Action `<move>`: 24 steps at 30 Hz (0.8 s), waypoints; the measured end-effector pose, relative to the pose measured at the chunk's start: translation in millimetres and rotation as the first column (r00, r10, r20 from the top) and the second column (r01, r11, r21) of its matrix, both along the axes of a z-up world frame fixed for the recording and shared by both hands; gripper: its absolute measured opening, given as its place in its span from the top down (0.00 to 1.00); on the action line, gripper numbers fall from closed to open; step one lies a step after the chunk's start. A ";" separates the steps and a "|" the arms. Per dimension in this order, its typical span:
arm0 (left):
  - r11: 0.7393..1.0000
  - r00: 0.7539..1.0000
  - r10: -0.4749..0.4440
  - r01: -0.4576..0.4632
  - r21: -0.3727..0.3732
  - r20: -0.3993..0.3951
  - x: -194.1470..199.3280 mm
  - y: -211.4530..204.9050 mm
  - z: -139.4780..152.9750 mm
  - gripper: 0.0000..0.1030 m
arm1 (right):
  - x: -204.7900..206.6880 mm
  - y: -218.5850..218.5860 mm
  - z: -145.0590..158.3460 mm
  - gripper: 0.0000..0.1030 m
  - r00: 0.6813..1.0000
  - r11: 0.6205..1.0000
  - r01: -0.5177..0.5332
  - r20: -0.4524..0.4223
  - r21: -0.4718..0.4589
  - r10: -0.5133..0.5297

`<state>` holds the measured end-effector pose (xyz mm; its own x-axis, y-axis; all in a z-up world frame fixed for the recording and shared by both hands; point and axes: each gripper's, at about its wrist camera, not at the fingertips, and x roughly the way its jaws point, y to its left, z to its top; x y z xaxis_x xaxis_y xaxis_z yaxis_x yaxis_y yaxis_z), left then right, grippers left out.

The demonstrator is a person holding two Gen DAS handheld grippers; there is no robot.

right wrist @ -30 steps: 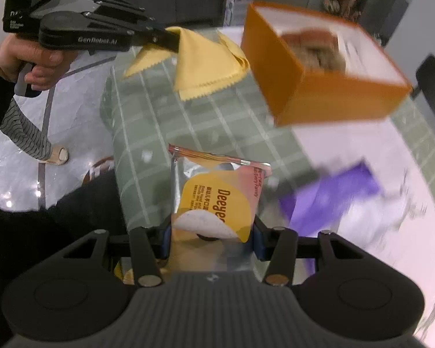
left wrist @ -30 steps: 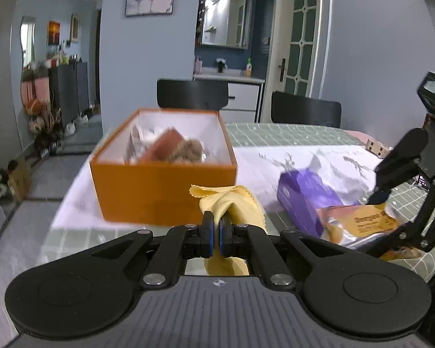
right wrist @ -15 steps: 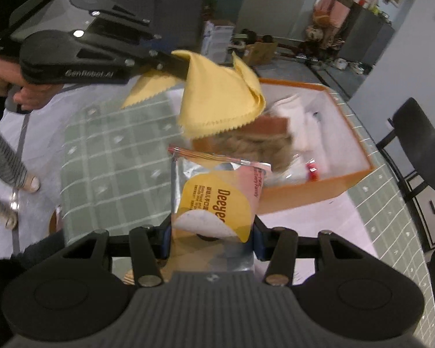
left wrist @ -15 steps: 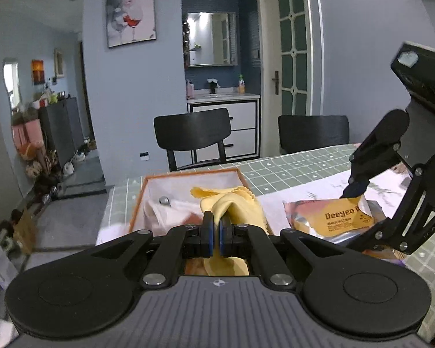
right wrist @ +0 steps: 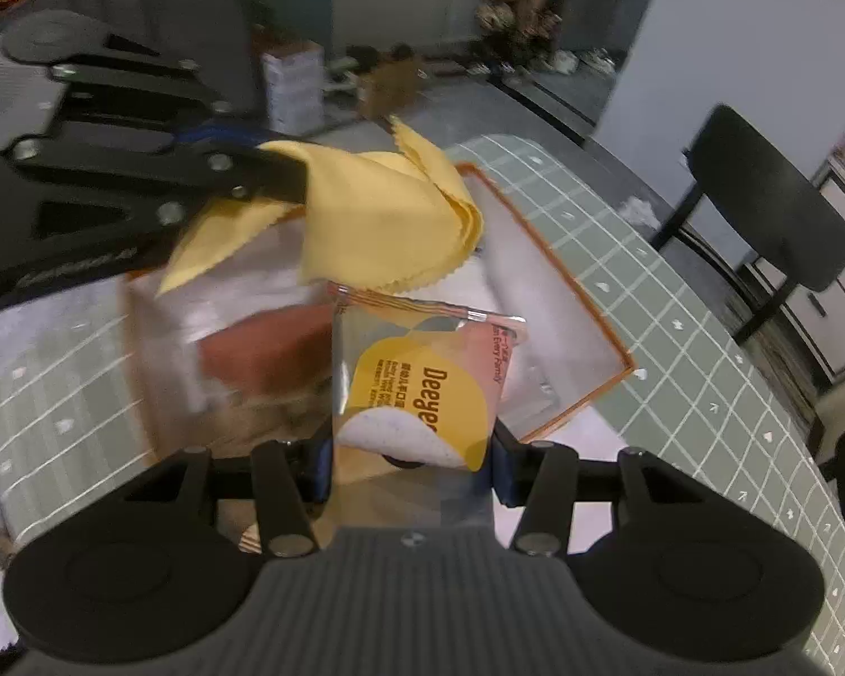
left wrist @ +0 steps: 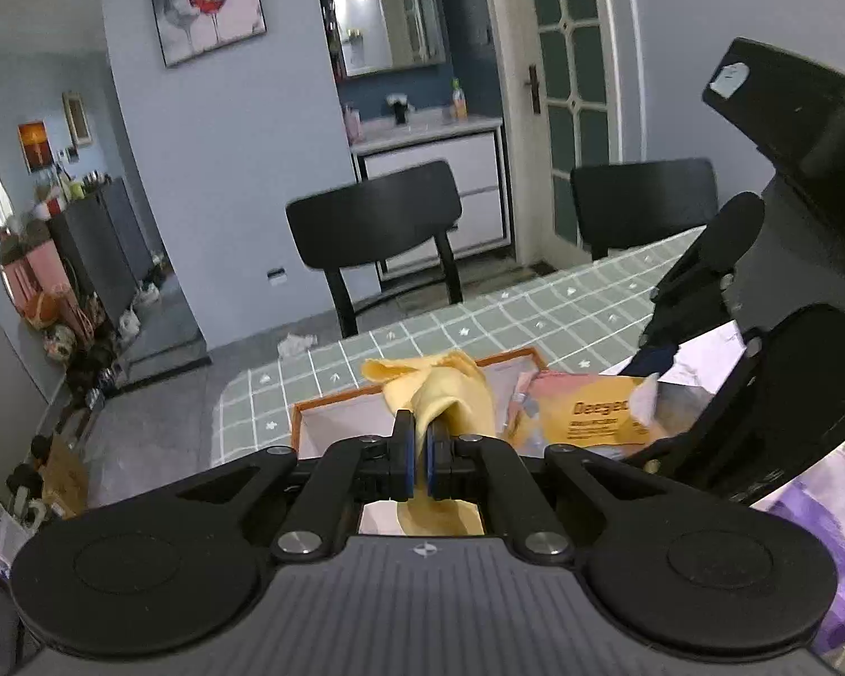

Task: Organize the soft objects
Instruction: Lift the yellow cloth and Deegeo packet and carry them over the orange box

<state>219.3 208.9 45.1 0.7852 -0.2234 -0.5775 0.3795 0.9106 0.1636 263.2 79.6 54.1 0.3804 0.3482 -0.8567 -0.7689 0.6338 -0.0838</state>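
Note:
My left gripper (left wrist: 421,453) is shut on a folded yellow cloth (left wrist: 439,394) and holds it above the open orange box (left wrist: 332,401). In the right wrist view the cloth (right wrist: 383,225) hangs from the left gripper (right wrist: 293,183) over the box (right wrist: 569,281). My right gripper (right wrist: 411,465) is shut on a silver, yellow and pink snack packet (right wrist: 422,383), held over the box's near side. The packet (left wrist: 597,414) also shows in the left wrist view, next to the cloth. A brown soft item (right wrist: 265,355) and white paper lie inside the box.
The box stands on a table with a green grid tablecloth (right wrist: 704,394). Two black chairs (left wrist: 377,225) (left wrist: 642,197) stand at the table's far side. A purple packet (left wrist: 834,529) lies on white paper at the right.
Both grippers have risen and moved over the orange box, carrying the yellow cloth and the snack packet. The view now looks down into the box.

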 end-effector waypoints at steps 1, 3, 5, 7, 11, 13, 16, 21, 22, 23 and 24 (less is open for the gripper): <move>1.000 1.000 0.002 -0.002 0.003 -0.023 7.6 0.0 -5.2 0.96 | 9.6 4.3 -5.2 0.51 1.000 1.000 0.011 -0.007 -0.011 -0.011; 1.000 0.998 0.013 -0.012 0.006 -0.064 22.1 1.7 -17.0 0.96 | 27.0 11.4 -16.4 0.51 0.999 0.999 0.033 -0.014 -0.027 -0.033; 1.000 0.995 0.030 -0.030 0.011 -0.093 36.2 4.3 -28.0 0.96 | 42.5 17.0 -27.6 0.51 0.999 0.998 0.051 -0.015 -0.037 -0.051; 0.999 0.992 0.049 -0.049 0.006 -0.116 49.3 8.4 -36.1 0.96 | 56.4 21.1 -36.8 0.51 0.998 0.997 0.066 -0.022 -0.040 -0.067; 0.996 0.985 0.072 -0.078 -0.033 -0.156 63.2 16.4 -44.9 0.96 | 78.8 27.3 -50.9 0.51 0.995 0.995 0.092 -0.031 -0.036 -0.093; 0.996 0.982 0.080 -0.085 -0.023 -0.170 67.3 14.6 -48.2 0.97 | 85.0 31.1 -56.7 0.51 0.994 0.995 0.099 -0.033 -0.033 -0.100; 0.996 0.979 0.092 -0.093 0.004 -0.179 70.1 11.6 -54.3 0.97 | 84.0 36.2 -62.5 0.51 0.995 0.995 0.094 -0.024 -0.044 -0.095; 0.993 0.974 0.116 -0.116 0.008 -0.196 74.9 13.1 -60.3 0.97 | 88.0 47.4 -71.7 0.51 0.994 0.993 0.107 -0.010 -0.042 -0.107; 0.993 0.972 0.119 -0.120 0.011 -0.200 76.5 12.7 -61.5 0.97 | 89.0 49.1 -74.4 0.51 0.993 0.992 0.116 -0.004 -0.039 -0.116; 0.992 0.971 0.123 -0.123 0.014 -0.205 78.4 12.6 -63.2 0.97 | 90.1 51.7 -78.2 0.51 0.993 0.992 0.120 -0.003 -0.041 -0.120; 0.992 0.969 0.127 -0.126 0.017 -0.212 79.1 11.7 -65.6 0.97 | 91.3 55.2 -82.5 0.51 0.993 0.992 0.118 0.001 -0.052 -0.118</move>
<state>298.4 220.7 -20.5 0.6660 -0.1279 -0.7349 0.2880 0.9529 0.0951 354.5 134.8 -28.3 0.4140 0.2562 -0.8735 -0.6893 0.7149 -0.1170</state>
